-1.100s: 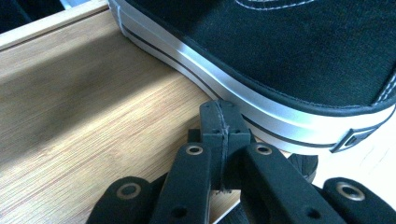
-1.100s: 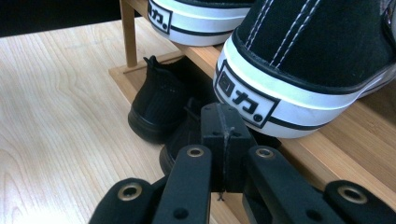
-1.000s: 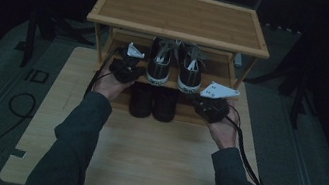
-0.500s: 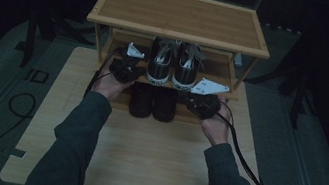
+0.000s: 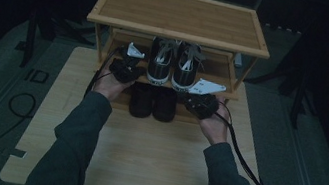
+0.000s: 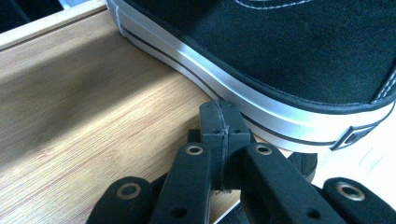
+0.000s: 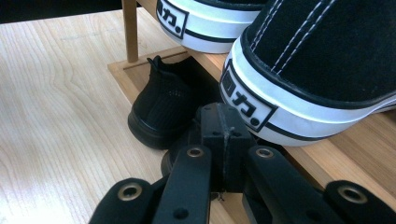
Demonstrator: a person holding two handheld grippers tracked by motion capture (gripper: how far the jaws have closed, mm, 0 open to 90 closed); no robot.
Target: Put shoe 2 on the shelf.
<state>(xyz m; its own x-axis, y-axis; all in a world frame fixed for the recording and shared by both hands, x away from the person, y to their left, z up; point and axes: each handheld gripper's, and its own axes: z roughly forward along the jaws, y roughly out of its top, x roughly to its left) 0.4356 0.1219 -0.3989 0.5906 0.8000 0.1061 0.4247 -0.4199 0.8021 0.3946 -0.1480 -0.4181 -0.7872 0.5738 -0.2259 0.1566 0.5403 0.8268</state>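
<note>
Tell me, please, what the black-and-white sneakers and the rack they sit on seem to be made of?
The sneakers look like black canvas or suede, matte with white stitching, above a smooth, slightly glossy white sole band, probably rubber. The rack looks like bamboo or light wood: fine straight grain, satin finish.

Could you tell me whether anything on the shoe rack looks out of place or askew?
Nothing stands out. The sneakers sit side by side on the middle shelf, heels outward, and the black shoes sit paired below them. The rack stands square. Both grippers, left and right, are shut and hold nothing.
</note>
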